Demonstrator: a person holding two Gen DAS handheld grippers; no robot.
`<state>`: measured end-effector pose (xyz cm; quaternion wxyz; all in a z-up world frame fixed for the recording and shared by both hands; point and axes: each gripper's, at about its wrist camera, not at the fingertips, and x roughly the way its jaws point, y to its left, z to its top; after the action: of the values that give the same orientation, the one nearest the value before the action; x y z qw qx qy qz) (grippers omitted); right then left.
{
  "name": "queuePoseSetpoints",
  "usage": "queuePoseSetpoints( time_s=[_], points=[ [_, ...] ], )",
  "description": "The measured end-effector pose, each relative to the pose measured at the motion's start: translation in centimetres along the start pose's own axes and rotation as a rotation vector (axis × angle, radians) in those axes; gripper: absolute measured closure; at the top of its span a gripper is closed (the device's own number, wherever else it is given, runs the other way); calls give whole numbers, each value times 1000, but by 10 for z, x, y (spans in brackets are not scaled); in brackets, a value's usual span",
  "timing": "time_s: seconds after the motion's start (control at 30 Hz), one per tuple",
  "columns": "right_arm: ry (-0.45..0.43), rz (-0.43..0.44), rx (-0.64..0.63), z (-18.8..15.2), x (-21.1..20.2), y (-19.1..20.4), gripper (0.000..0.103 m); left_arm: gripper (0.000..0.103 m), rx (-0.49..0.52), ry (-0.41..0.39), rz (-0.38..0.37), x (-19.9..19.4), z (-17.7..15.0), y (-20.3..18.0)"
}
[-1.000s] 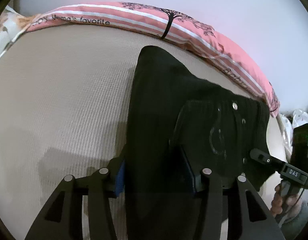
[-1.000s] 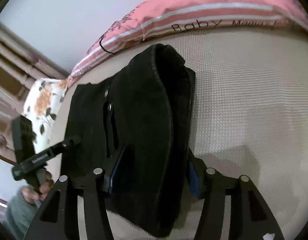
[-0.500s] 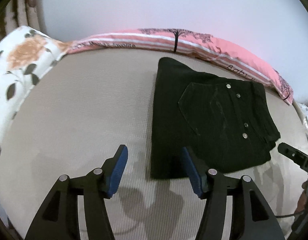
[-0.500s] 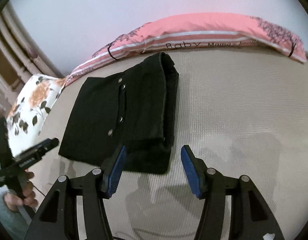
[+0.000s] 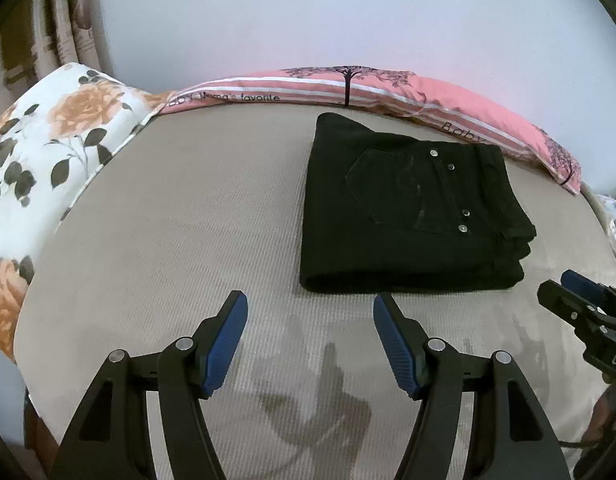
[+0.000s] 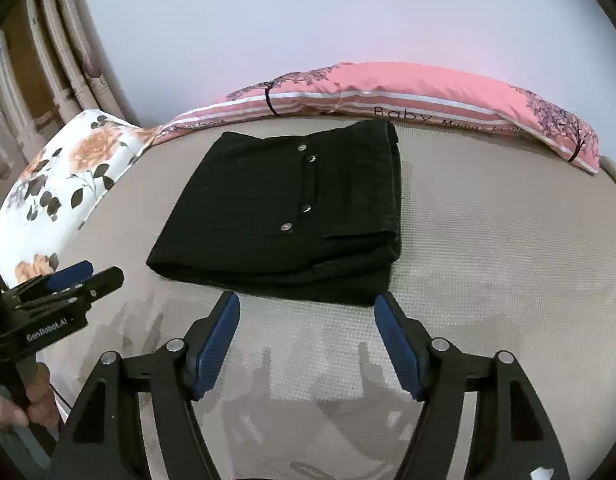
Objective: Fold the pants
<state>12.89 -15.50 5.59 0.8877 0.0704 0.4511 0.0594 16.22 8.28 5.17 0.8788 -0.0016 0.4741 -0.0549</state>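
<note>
The black pants [image 5: 408,208] lie folded into a compact rectangle on the beige mattress [image 5: 180,216], pocket and metal studs facing up. In the right wrist view the same pants [image 6: 292,208] show stacked layers at their near right corner. My left gripper [image 5: 308,312] hangs above the mattress just short of the pants' near edge, its jaws opening with nothing between them. My right gripper [image 6: 306,310] is likewise just short of the pants, jaws opening and empty. Each gripper also shows at the edge of the other's view, the right gripper [image 5: 580,304] and the left gripper [image 6: 80,276].
A pink striped pillow [image 5: 388,88] with tree prints runs along the far edge against a pale wall. A floral pillow [image 5: 40,152] lies at the left. Curtains [image 6: 40,76] hang at the far left. A hand [image 6: 32,400] grips the left tool's handle.
Both grippers let go of the pants, opened wider and pulled back and up. The pants now lie free on the mattress, farther off in both views.
</note>
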Motion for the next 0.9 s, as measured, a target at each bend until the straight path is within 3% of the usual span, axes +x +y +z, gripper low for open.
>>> queuePoseSetpoints(
  time_s=[0.23, 0.9],
  points=[
    [-14, -54, -49, -8, -4, 19, 33, 37, 23, -18, 21, -7, -9, -7],
    [11, -69, -60, -15, -5, 27, 32, 37, 40, -8, 34, -5, -19, -16]
  ],
)
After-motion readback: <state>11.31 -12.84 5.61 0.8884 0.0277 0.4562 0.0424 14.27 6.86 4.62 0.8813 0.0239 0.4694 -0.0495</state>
